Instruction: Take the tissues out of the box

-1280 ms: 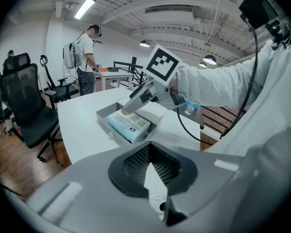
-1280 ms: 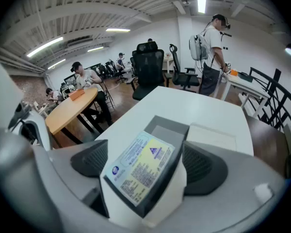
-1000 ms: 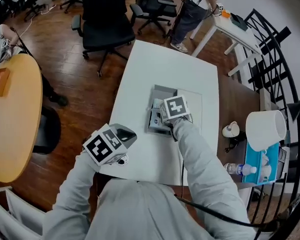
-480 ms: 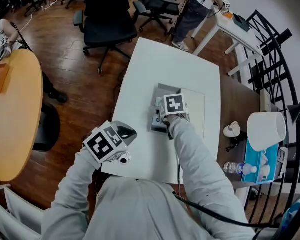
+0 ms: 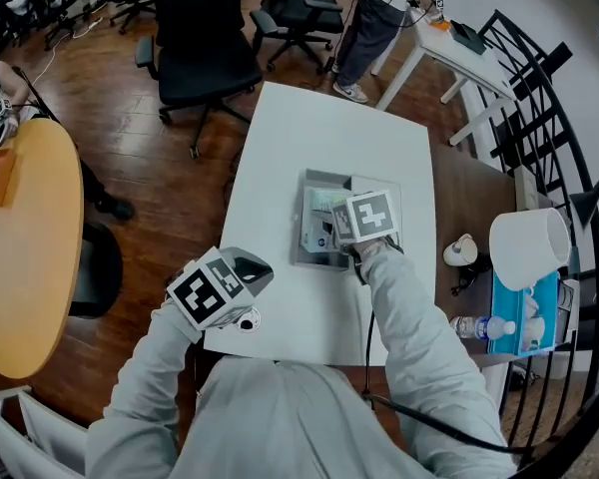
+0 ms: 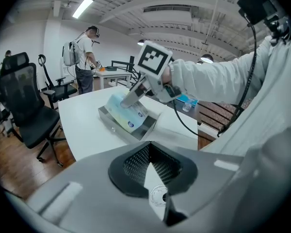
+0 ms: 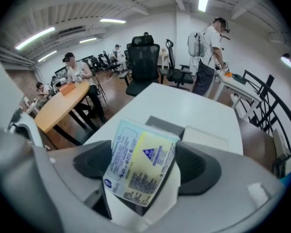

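A grey open box (image 5: pixel 301 255) sits on the white table (image 5: pixel 309 128), its pale lid (image 5: pixel 389 190) beside it. My right gripper (image 5: pixel 329 234) has a blue-and-yellow tissue pack (image 7: pixel 140 169) between its jaws, which are closing on it. In the left gripper view the tissue pack (image 6: pixel 128 113) hangs tilted over the box (image 6: pixel 136 132), one end still down in it, under the right gripper (image 6: pixel 131 95). My left gripper (image 5: pixel 248 265) hovers at the table's near-left edge, shut and holding nothing; its tips (image 6: pixel 148 147) meet.
A white lamp shade (image 5: pixel 529 247), a water bottle (image 5: pixel 479 329) and a blue carton (image 5: pixel 524 317) stand on the side table at right. Black office chairs (image 5: pixel 195 48) and a standing person (image 5: pixel 369 18) are beyond the table. A round wooden table (image 5: pixel 30 238) is at left.
My right gripper has shifted a little to the right over the box, taking the tissue pack with it. The left gripper has stayed in place.
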Tool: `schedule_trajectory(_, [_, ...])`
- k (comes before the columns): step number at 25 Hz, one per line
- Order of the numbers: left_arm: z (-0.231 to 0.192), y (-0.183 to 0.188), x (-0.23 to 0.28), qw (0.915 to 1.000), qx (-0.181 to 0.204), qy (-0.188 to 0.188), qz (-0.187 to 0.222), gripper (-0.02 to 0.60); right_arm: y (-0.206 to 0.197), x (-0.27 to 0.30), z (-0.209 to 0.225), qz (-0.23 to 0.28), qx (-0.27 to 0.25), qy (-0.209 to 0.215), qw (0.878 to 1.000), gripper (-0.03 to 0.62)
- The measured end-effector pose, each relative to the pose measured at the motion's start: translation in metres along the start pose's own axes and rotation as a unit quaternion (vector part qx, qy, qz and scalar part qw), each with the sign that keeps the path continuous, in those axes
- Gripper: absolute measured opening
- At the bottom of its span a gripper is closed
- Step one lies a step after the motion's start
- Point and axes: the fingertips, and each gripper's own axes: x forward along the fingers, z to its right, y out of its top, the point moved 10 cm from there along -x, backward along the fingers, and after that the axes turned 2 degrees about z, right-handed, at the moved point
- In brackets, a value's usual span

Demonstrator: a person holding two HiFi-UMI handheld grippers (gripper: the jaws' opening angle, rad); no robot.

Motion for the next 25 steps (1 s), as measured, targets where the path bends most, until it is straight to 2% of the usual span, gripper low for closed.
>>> schedule_trajectory(3, [0.002,0.0,0.002,1.0,-0.001,-0.003,0.0,0.015,0.011,-0.04,0.002,0.044,-0.048,0.016,0.998,0.422])
schedule_trajectory(5, [0.005,0.0,0.004,1.0,-0.003,-0.006,-0.002,0.015,0.01,-0.07,-0.001,0.065,-0.082,0.044,0.994,0.419])
schedule_trajectory(7, [0.009,-0.001,0.005,0.9999,-0.006,-0.011,-0.002,0.015,0.002,-0.104,-0.006,0.077,-0.125,0.077,0.986,0.419])
schedule_trajectory(9, [0.011,-0.002,0.005,0.9999,-0.005,-0.012,-0.003,0.015,-0.011,-0.131,-0.015,0.065,-0.189,0.11,0.974,0.419])
schedule_trajectory(11, [0.014,-0.007,0.005,0.9998,-0.008,-0.013,-0.009,0.015,-0.028,-0.142,-0.028,0.026,-0.276,0.133,0.952,0.419])
schedule_trajectory(12, [0.015,-0.011,0.006,0.9997,-0.011,-0.015,-0.014,0.015,-0.038,-0.14,-0.035,-0.001,-0.323,0.139,0.936,0.419])
schedule_trajectory(16, [0.022,-0.02,0.013,0.9993,-0.022,-0.018,-0.024,0.015,-0.081,-0.102,-0.067,-0.108,-0.478,0.169,0.855,0.419])
schedule_trajectory(17, [0.024,-0.021,0.015,0.9992,-0.025,-0.019,-0.025,0.015,-0.091,-0.09,-0.075,-0.125,-0.504,0.178,0.836,0.419])
schedule_trajectory(19, [0.026,-0.023,0.018,0.999,-0.031,-0.019,-0.024,0.015,-0.109,-0.067,-0.089,-0.149,-0.539,0.195,0.806,0.419])
schedule_trajectory(21, [0.029,-0.025,0.019,0.9989,-0.035,-0.019,-0.025,0.015,-0.123,-0.048,-0.098,-0.162,-0.56,0.208,0.785,0.419])
schedule_trajectory(22, [0.029,-0.026,0.018,0.9989,-0.036,-0.018,-0.025,0.015,-0.127,-0.041,-0.101,-0.164,-0.565,0.212,0.78,0.419])
schedule_trajectory(25, [0.031,-0.029,0.016,0.9988,-0.039,-0.009,-0.029,0.015,-0.13,-0.025,-0.108,-0.166,-0.556,0.221,0.784,0.419])
